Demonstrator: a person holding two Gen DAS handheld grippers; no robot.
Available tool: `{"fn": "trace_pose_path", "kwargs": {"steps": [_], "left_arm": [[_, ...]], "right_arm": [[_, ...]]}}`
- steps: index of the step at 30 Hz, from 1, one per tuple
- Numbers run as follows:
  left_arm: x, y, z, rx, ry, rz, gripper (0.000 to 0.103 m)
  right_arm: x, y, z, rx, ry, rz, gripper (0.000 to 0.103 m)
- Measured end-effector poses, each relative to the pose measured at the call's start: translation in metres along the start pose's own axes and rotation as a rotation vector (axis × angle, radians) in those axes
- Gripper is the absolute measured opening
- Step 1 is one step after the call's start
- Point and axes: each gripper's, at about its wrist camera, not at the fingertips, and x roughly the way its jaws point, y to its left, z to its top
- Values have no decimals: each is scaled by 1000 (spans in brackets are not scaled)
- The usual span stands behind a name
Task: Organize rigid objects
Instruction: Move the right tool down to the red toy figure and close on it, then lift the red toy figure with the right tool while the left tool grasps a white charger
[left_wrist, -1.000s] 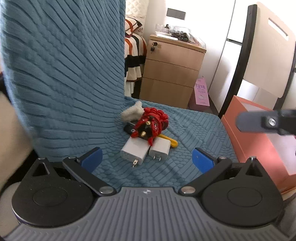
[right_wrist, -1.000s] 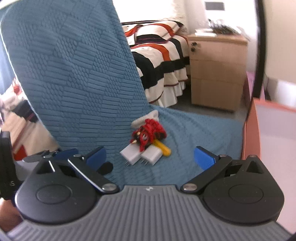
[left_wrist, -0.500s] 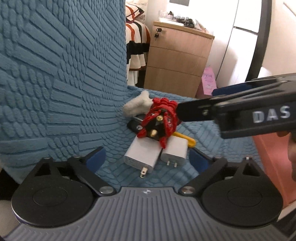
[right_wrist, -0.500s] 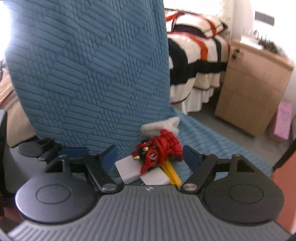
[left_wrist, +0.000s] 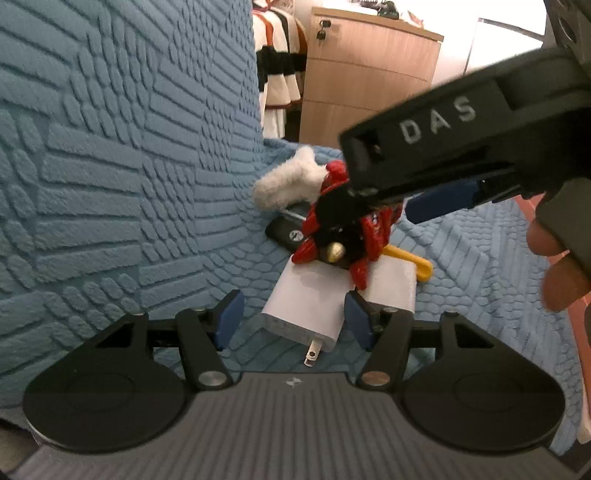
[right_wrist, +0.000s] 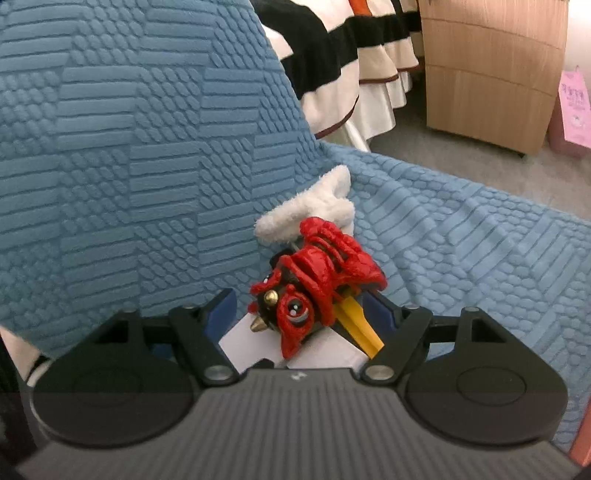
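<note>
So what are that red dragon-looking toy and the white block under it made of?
The red toy looks like glossy moulded plastic: hard ridges with a shine, brass-coloured studs. The white block seems matte plastic, smooth and flat-faced, with a metal prong; probably a charger.

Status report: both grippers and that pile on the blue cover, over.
Left gripper closing around white charger, not gripping. Right gripper open, straddling red toy. Toy lies across both chargers, in the way.
</note>
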Motion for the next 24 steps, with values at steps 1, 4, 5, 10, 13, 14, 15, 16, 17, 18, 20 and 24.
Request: {"fn": "trace_pose_path", "kwargs": {"steps": [1, 4, 5, 10, 13, 14, 15, 16, 17, 18, 20, 24], "left_arm": [[2, 2, 0, -19, 8, -13, 66], [5, 7, 0, -49, 18, -40, 66], [6, 6, 0, -45, 17, -41, 66], [13, 2, 2, -19, 22, -49, 64], [17, 2, 3, -29, 27, -57, 64], [19, 2, 4, -31, 31, -58, 64], [21, 2, 4, -31, 34, -59, 64], [22, 2, 4, -30, 35, -60, 63], [23, 2, 4, -30, 34, -62, 63], [23, 2, 4, -26, 34, -64, 62], [23, 5, 3, -31, 36, -64, 62], [23, 13, 4, -84, 44, -66, 60]], "right_arm": [[4, 1, 2, -7, 14, -7, 77], [15, 2, 5, 27, 56, -12, 77], [17, 2, 6, 38, 59, -8, 77], [28, 0, 10, 84, 100, -15, 78], [35, 3, 11, 67, 112, -32, 79], [37, 2, 11, 64, 116, -46, 77], [37, 2, 12, 58, 111, -63, 76], [37, 1, 13, 63, 107, -72, 74], [37, 0, 14, 73, 109, -65, 71], [36, -1, 14, 80, 112, -60, 69], [32, 0, 15, 78, 108, -74, 68], [15, -1, 18, 64, 67, -87, 68]]}}
